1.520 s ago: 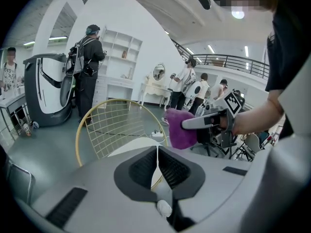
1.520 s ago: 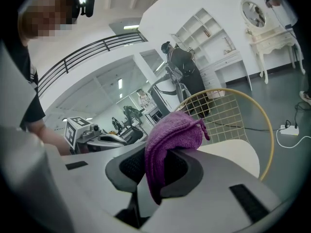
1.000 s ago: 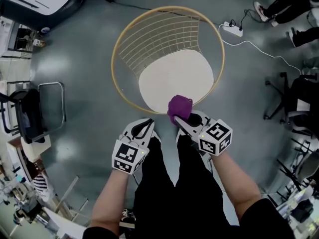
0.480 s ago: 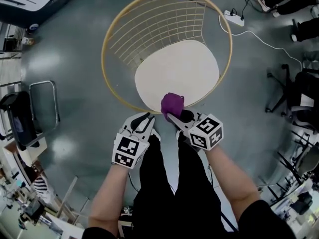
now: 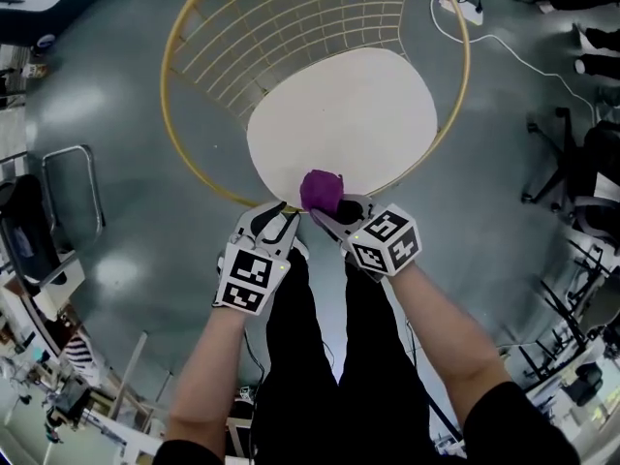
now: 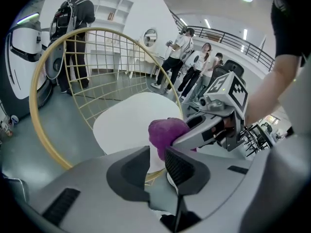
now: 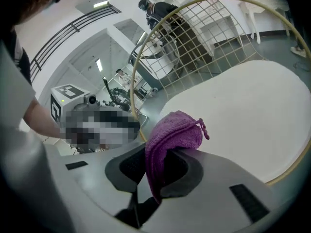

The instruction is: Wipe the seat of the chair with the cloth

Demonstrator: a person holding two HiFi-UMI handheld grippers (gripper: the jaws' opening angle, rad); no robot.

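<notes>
Round chair with a gold hoop and wire-grid back stands on a glossy grey floor; its cream seat is bare. The right gripper pinches a bunched purple cloth between its jaws at the seat's near edge; whether cloth and seat touch cannot be judged. The left gripper sits just beside it, jaws a narrow gap apart with nothing between them. A white power strip with its cable lies on the floor beyond the chair. Several people stand near white shelving further back.
</notes>
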